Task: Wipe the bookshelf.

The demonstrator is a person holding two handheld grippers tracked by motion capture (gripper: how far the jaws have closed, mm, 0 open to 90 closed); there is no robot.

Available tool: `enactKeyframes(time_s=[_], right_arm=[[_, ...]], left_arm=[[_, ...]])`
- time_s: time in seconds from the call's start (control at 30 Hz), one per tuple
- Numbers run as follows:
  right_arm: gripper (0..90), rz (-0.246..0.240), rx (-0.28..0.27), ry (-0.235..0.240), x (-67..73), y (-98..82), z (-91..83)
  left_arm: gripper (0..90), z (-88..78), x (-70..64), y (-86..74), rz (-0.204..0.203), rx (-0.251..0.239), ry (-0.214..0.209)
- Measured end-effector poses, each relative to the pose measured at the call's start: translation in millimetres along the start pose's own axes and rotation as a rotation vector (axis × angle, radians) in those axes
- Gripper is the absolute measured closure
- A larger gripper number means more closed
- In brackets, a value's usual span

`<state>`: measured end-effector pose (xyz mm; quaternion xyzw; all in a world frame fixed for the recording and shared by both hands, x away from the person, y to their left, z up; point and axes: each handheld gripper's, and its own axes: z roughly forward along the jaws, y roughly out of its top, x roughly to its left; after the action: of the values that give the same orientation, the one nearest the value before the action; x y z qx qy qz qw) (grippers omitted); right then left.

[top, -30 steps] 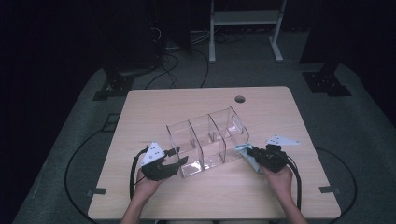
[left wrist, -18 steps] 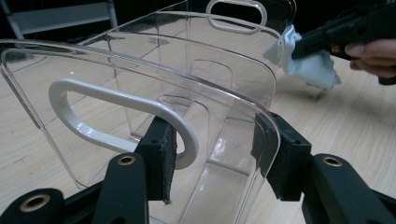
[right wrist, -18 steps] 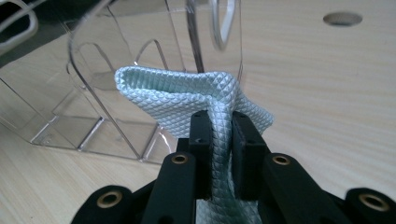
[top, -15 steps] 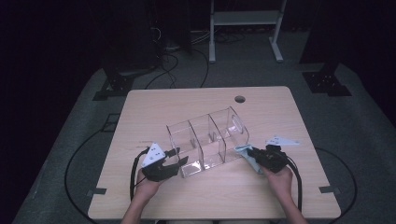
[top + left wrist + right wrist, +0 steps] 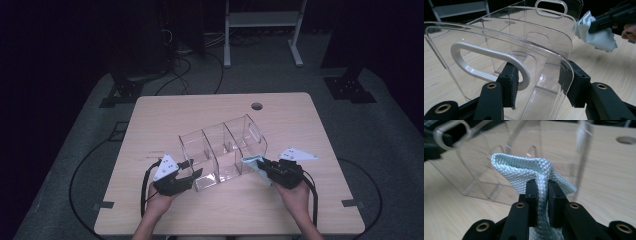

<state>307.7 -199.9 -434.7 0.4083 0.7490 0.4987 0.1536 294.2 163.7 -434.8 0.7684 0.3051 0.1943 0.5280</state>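
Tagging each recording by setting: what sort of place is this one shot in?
Probably a lab or recording studio rather than a home: a lone wooden table stands on grey floor matting in a darkened room, with loose cables and a white metal stand behind it.

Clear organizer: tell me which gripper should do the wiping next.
Right. The right gripper already pinches the cloth beside the clear organizer, while the left gripper is clamped on the organizer's end wall, steadying it.
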Motion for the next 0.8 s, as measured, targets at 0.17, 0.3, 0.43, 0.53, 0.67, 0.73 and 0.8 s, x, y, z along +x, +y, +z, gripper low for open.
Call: enactKeyframes(time_s=[0.17, 0.3, 0.43, 0.53, 0.67, 0.73, 0.8], right_arm=[[79.9, -0.028, -0.018, 0.024, 13.6, 19.2, 10.5], [79.9, -0.031, -0.011, 0.006, 14.2, 17.2, 19.6], [79.9, -0.035, 0.024, -0.01, 13.6, 6.5, 24.4], [79.9, -0.012, 0.07, -0.002, 10.7, -7.2, 32.7], [80.0, -0.008, 0.08, 0.007, 11.2, -12.7, 31.7], [80.0, -0.018, 0.039, 0.008, 14.1, -3.6, 23.7], [79.9, -0.034, -0.002, 0.008, 17.3, 7.9, 16.7]], left_arm=[[49.7, 1.3, -3.3, 0.1, 0.0, 0.0, 0.0], [49.7, 1.7, -4.6, 0.6, -0.001, 0.002, 0.006], [49.7, 1.2, -5.5, 0.7, -0.001, 0.006, 0.009], [49.7, 1.1, -5.9, 0.5, 0.003, 0.006, 0.01], [49.7, 1.2, -6.0, 0.6, 0.003, 0.004, 0.008], [49.7, 1.7, -6.7, 0.5, 0.0, 0.002, 0.006], [49.7, 2.3, -7.1, 0.6, 0.0, 0.0, 0.004]])
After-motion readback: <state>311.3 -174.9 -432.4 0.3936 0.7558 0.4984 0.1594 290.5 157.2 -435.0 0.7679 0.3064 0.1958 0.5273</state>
